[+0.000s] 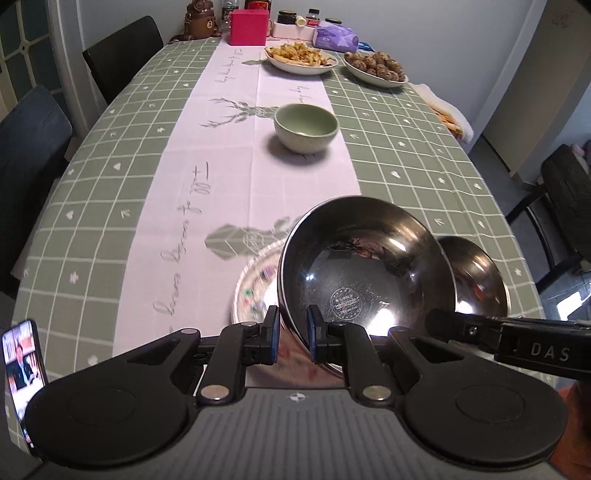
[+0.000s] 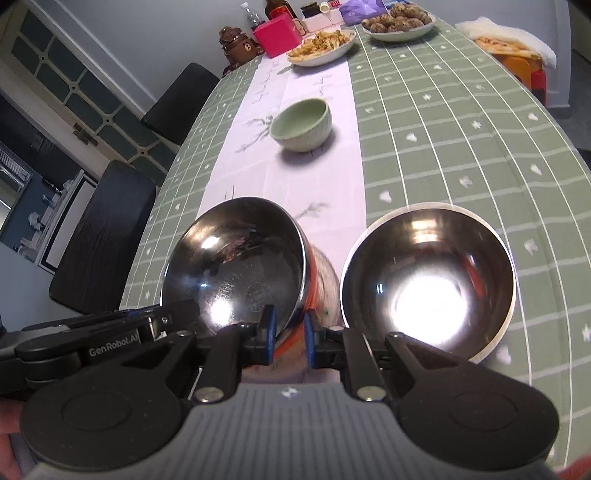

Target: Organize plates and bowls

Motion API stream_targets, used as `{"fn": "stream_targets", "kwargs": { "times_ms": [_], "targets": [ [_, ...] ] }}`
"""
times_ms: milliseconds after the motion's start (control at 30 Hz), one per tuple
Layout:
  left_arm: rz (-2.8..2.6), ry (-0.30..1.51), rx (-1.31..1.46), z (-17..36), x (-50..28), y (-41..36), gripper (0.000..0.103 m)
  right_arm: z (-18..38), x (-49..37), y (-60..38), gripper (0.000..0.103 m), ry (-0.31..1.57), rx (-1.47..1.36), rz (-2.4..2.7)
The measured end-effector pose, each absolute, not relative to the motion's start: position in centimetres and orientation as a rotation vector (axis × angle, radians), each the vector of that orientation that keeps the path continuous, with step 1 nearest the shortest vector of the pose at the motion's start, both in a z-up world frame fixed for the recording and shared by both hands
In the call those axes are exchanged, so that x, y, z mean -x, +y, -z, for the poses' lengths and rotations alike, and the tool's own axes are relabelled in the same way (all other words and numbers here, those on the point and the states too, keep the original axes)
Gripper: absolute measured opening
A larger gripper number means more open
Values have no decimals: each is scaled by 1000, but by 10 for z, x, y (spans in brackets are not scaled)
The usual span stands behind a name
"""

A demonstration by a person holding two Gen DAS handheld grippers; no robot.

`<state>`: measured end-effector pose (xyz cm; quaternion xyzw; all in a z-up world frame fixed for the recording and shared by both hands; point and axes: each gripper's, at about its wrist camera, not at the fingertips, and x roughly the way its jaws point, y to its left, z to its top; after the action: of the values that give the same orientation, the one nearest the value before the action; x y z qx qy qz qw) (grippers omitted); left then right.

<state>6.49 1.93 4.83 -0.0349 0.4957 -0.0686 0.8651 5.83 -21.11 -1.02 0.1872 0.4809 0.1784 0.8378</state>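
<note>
My left gripper (image 1: pixel 292 330) is shut on the near rim of a steel bowl (image 1: pixel 365 266), tilted above a patterned plate (image 1: pixel 253 291). My right gripper (image 2: pixel 290 330) is shut on the right rim of the same steel bowl (image 2: pixel 236 262); its finger shows in the left wrist view (image 1: pixel 461 326). A second steel bowl (image 2: pixel 428 284) sits on the table to the right; it also shows in the left wrist view (image 1: pixel 476 277). A green ceramic bowl (image 1: pixel 306 127) stands upright further along the white runner, also in the right wrist view (image 2: pixel 301 123).
Two plates of food (image 1: pixel 301 57) (image 1: pixel 376 68) and a pink box (image 1: pixel 249 26) with jars stand at the far end. Dark chairs (image 1: pixel 122 55) line the left side. A phone (image 1: pixel 22 360) lies at the near left edge. A towel-covered item (image 2: pixel 513 40) sits at the right edge.
</note>
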Motion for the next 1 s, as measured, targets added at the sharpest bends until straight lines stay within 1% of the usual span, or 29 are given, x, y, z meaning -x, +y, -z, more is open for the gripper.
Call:
{"fn": "stream_targets", "kwargs": {
  "times_ms": [233,567,1000],
  "targets": [
    [177,1028,64,-59,-38,13,16,3,-27,-218,14,1015,-373,-379],
    [232,1038,75,-63,-19,-5,16,-8,4,-236,14,997,-352,-337],
    [365,1057,63,-56,-1,-59,17,-13,39,-290,13,996,-373,-211]
  ]
}}
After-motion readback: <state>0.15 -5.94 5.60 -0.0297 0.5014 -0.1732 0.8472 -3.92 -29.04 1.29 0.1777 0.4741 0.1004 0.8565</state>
